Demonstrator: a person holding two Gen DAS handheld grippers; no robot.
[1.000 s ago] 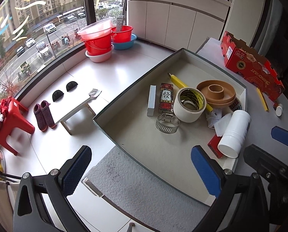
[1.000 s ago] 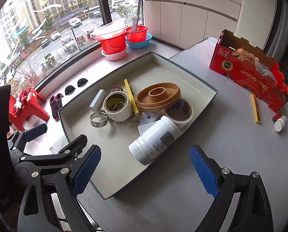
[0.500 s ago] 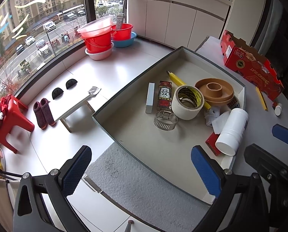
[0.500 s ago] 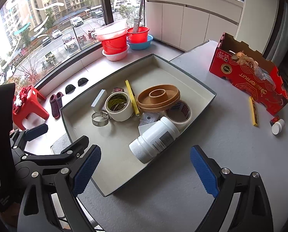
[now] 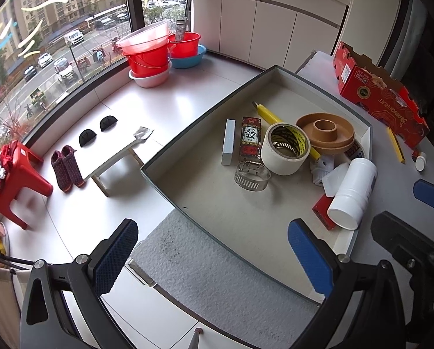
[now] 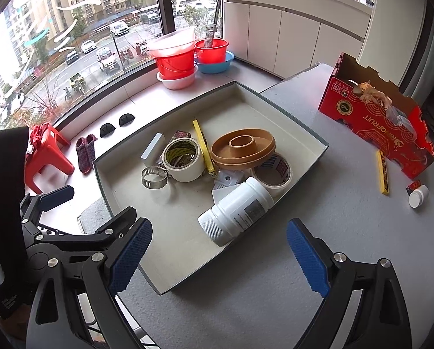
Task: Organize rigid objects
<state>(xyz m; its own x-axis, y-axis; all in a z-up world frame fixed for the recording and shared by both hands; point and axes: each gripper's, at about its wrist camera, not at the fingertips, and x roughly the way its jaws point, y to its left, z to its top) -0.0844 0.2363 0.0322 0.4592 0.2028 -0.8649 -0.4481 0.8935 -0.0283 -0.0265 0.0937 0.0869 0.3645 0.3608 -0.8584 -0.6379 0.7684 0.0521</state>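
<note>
A shallow grey box (image 6: 300, 122) (image 5: 158, 180) on the grey table holds a lying white bottle (image 6: 236, 210) (image 5: 352, 193), a white tape roll (image 6: 185, 158) (image 5: 285, 148), a brown ring dish (image 6: 243, 148) (image 5: 326, 133), a metal hose clamp (image 6: 154, 177) (image 5: 252, 176), a yellow cutter (image 6: 204, 147), a grey block (image 5: 228, 141) and a red card pack (image 5: 250, 139). Outside the box lie a yellow pencil-like stick (image 6: 382, 171) and a small white cap (image 6: 417, 196). My left gripper (image 5: 211, 256) and right gripper (image 6: 218, 253) are open and empty, held near the box's front edge.
A red cardboard fruit box (image 6: 377, 116) stands at the table's far right. Beyond the table edge are the floor, a small white stool (image 5: 115, 154), a red plastic stool (image 5: 16, 180) and stacked red basins (image 6: 176, 61) by the window.
Both grippers have drawn back slightly from the box; the objects look a little smaller. Nothing in the box has moved.
</note>
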